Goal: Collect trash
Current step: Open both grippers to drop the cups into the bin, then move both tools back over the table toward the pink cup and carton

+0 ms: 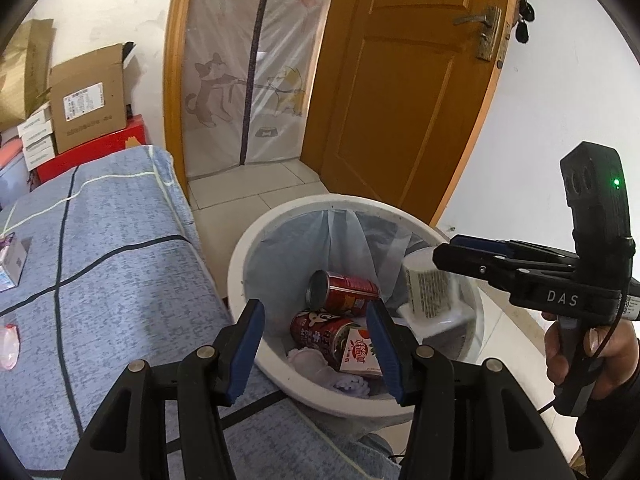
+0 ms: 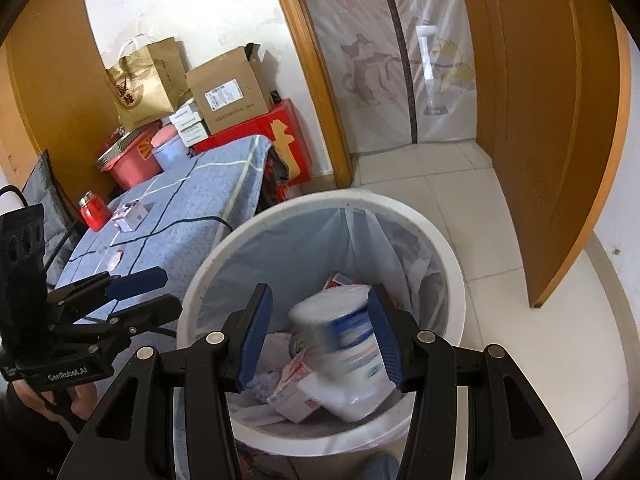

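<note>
Your left gripper [image 1: 316, 346] hangs over the near rim of the white trash bin [image 1: 240, 264], its blue pads [image 1: 250, 348] standing well apart with nothing between them. Below it, inside the bag-lined bin, lie two red drink cans [image 1: 344, 292] and a small red-and-white carton [image 1: 360, 354] with Chinese print that you cannot read clearly.

Your right gripper [image 2: 318, 334] is also over the bin, jaws about half spread. A white tub with a blue label [image 2: 344, 352] appears between the pads, blurred; its label text is illegible, and whether the right pad touches it cannot be told. The left wrist view shows that tub at the fingertips, inside the far side of the bin.

"DAS" shows on the right gripper body and "GenRobot.AI" on the left one. Beyond, a small box [image 1: 12, 258] lies on the blue-clothed table [image 1: 120, 260].
</note>
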Demonstrator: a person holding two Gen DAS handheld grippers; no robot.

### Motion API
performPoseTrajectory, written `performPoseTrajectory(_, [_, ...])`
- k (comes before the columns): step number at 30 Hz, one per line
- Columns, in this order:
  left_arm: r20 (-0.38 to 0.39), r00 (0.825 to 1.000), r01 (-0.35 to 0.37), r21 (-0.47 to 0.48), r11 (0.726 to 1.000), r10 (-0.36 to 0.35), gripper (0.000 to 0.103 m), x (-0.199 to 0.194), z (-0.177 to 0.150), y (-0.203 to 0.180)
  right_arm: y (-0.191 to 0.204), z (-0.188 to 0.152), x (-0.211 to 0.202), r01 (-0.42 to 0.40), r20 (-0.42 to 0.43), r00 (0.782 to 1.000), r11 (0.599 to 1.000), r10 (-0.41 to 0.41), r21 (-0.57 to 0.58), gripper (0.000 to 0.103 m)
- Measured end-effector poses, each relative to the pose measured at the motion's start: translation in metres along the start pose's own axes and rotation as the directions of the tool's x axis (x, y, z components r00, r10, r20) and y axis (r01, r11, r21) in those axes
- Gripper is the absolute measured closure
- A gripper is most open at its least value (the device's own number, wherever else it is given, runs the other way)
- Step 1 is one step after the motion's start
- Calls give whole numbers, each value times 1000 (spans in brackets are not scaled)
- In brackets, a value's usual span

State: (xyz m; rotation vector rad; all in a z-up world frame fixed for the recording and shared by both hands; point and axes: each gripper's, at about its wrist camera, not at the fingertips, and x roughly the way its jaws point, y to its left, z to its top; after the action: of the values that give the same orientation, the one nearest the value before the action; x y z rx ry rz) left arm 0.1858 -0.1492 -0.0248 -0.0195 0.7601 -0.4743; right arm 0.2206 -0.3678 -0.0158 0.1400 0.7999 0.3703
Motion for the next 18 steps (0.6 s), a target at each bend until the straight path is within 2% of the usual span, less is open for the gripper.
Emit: performPoseTrajectory(18, [86, 994, -66, -68, 995, 72, 50, -66, -12, 22, 51, 4, -35, -34, 59, 997, 994, 41, -102, 52])
